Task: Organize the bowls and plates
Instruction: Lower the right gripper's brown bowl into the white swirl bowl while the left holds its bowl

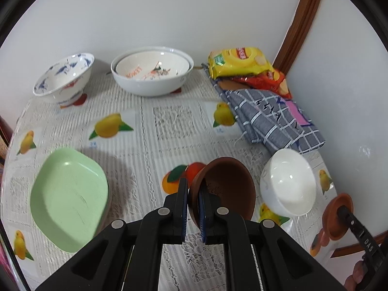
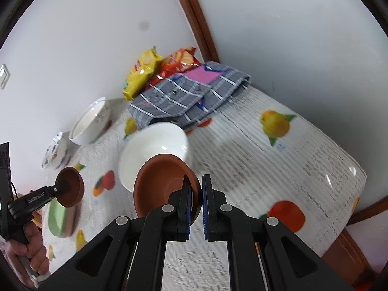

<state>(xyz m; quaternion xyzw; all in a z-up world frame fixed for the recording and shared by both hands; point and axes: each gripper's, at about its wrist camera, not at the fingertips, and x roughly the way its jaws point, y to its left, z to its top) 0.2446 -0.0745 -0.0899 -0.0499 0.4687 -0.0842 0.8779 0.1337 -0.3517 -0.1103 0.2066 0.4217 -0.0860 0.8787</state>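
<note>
My left gripper (image 1: 194,186) is shut on the rim of a dark brown bowl (image 1: 225,186), held tilted above the tablecloth. The right wrist view shows the same bowl (image 2: 70,186) at the left, over a green plate (image 2: 58,215). My right gripper (image 2: 196,181) is shut on the rim of a terracotta dish (image 2: 160,184), raised in front of a plain white bowl (image 2: 155,145). Seen from the left wrist, that dish (image 1: 337,215) hangs at the right edge beside the white bowl (image 1: 288,181). The green plate (image 1: 70,198) lies at the front left.
A blue-patterned bowl (image 1: 65,77) and a large white bowl (image 1: 152,82) with another nested inside stand by the back wall. Snack bags (image 1: 240,60) and a folded checked cloth (image 1: 271,118) fill the back right corner. A person's hand (image 2: 29,249) holds the left gripper's handle.
</note>
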